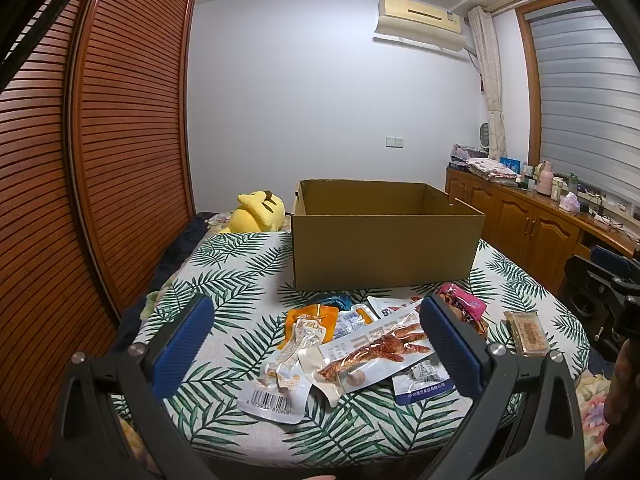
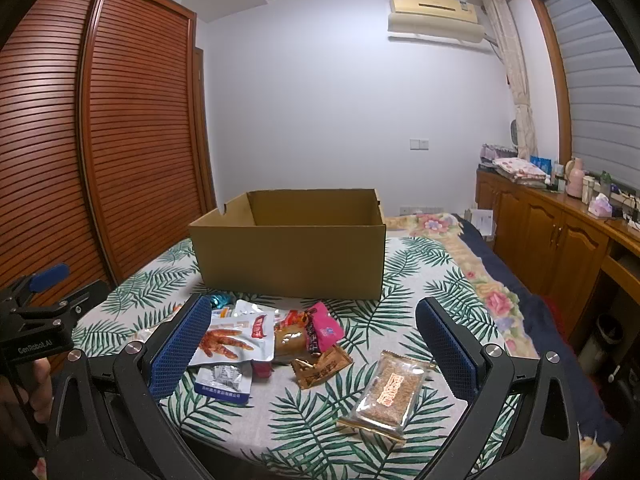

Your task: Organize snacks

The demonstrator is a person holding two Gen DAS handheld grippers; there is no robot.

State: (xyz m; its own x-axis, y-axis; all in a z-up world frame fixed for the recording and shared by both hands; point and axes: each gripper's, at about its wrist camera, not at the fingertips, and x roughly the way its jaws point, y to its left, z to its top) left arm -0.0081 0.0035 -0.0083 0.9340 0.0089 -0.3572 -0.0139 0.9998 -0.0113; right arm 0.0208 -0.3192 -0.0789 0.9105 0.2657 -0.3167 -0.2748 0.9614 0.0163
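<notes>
Both grippers, left gripper [image 1: 316, 344] and right gripper [image 2: 314, 346], gape wide, empty. Snack pouches [image 1: 372, 350] look light, floppy, slick; pinch sealed edge. Cardboard box [image 2: 288, 256] at 12 o'clock.

Both wrist views look forward and slightly down from low over the bed's near edge, toward the far wall. The left view sits left, the right view right. Both share the cardboard box [image 1: 386, 236] [image 2: 290, 246] and snack pile [image 1: 352, 354] [image 2: 276, 340].
</notes>
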